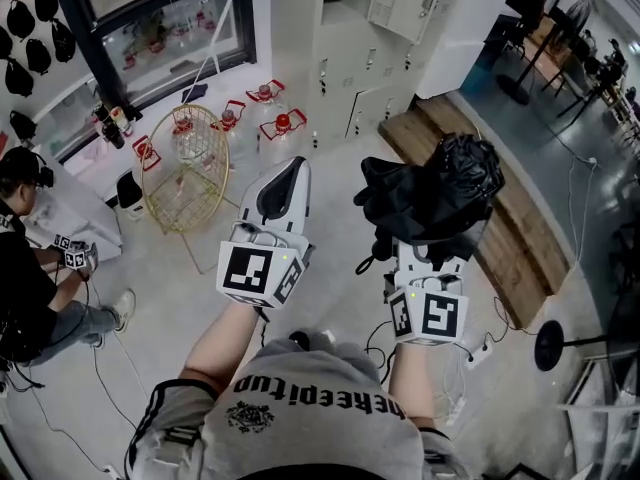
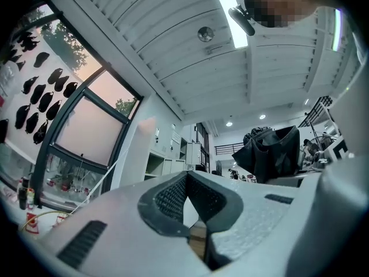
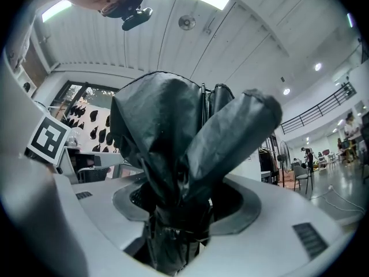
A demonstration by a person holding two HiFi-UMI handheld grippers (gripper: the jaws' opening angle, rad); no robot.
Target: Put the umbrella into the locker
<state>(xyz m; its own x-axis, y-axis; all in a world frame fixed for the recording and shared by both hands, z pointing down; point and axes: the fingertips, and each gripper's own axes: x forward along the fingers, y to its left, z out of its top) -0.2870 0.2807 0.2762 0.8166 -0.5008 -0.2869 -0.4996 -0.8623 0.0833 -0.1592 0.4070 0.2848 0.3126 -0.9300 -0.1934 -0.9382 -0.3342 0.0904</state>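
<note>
The right gripper (image 1: 428, 258) is clamping a folded black umbrella (image 1: 440, 188) by its lower end, the jaws pressing in on the bunched fabric from both sides. In the right gripper view the cloth (image 3: 184, 149) is rising out of the right gripper (image 3: 179, 212) in loose folds, and nothing else is sitting between the jaws. The left gripper (image 1: 290, 173) is hovering just beside it with its jaws together at the tips and nothing in them; the left gripper view is showing the tips (image 2: 185, 180) meeting, with only a slit lower down.

The umbrella is hanging in the air over the grey floor (image 1: 330, 388), well apart from the white lockers (image 1: 350, 68) that are standing along the far edge of that floor. One locker door (image 1: 405, 3) is standing ajar near the upper edge of the head view. A wooden platform (image 1: 510, 208) is running along the floor's right edge, and a gold wire basket (image 1: 185, 173) is standing near its left edge.

Judging by this, the pick-up is done. Carrying the umbrella across to the lockers, reaching an open compartment and letting go inside it are all left.
</note>
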